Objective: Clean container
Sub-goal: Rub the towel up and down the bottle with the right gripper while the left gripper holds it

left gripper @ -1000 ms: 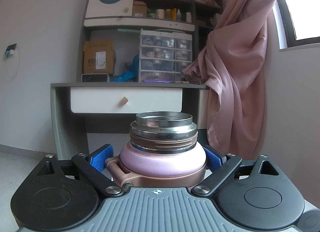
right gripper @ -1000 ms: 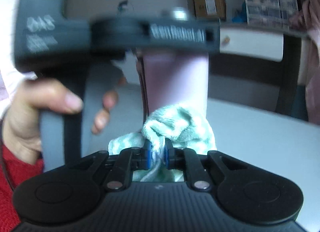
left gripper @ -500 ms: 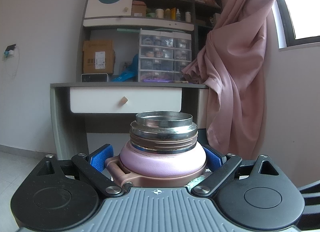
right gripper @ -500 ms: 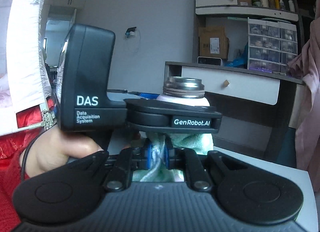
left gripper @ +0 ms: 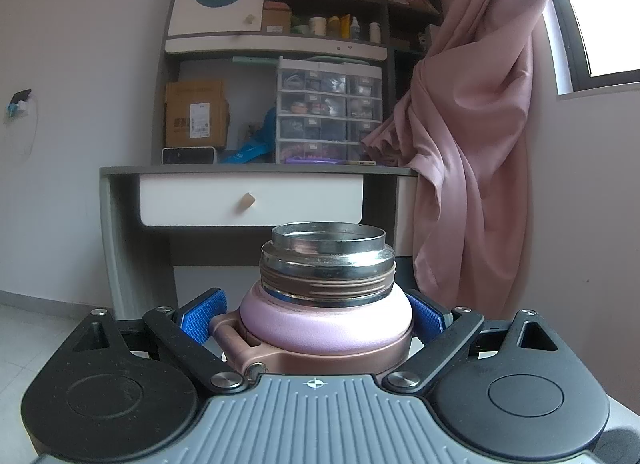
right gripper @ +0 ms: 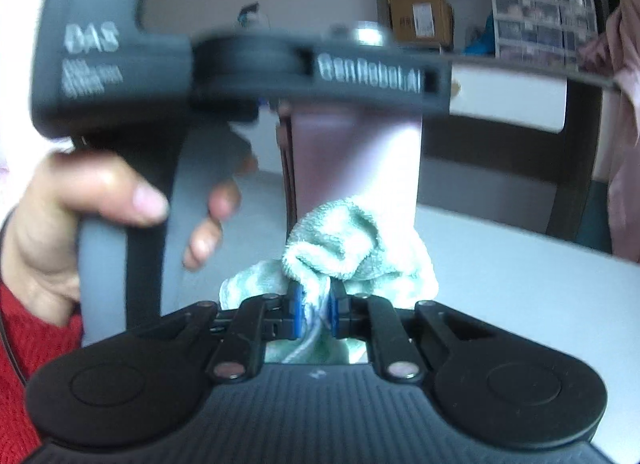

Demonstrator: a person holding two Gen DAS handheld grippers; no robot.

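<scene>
A pink flask (left gripper: 326,318) with an open steel threaded mouth (left gripper: 327,242) stands upright between the blue pads (left gripper: 202,314) of my left gripper (left gripper: 316,314), which is shut on its shoulder. In the right wrist view the flask's pink wall (right gripper: 356,152) rises from the table, blurred. My right gripper (right gripper: 314,306) is shut on a bunched pale green cloth (right gripper: 352,242), and the cloth lies against the lower part of that wall. A hand (right gripper: 60,224) with a red sleeve holds the grey handle of the left device just left of the flask.
The flask stands on a pale table top (right gripper: 520,284). Behind it are a grey desk with a white drawer (left gripper: 250,200), shelves with a drawer organiser (left gripper: 328,120) and a cardboard box (left gripper: 196,114), and a pink curtain (left gripper: 472,136) at the right by a window.
The right gripper with the cloth was higher up by the flask's mouth half a second ago and has come back down to the lower wall. The left gripper and flask have not moved.
</scene>
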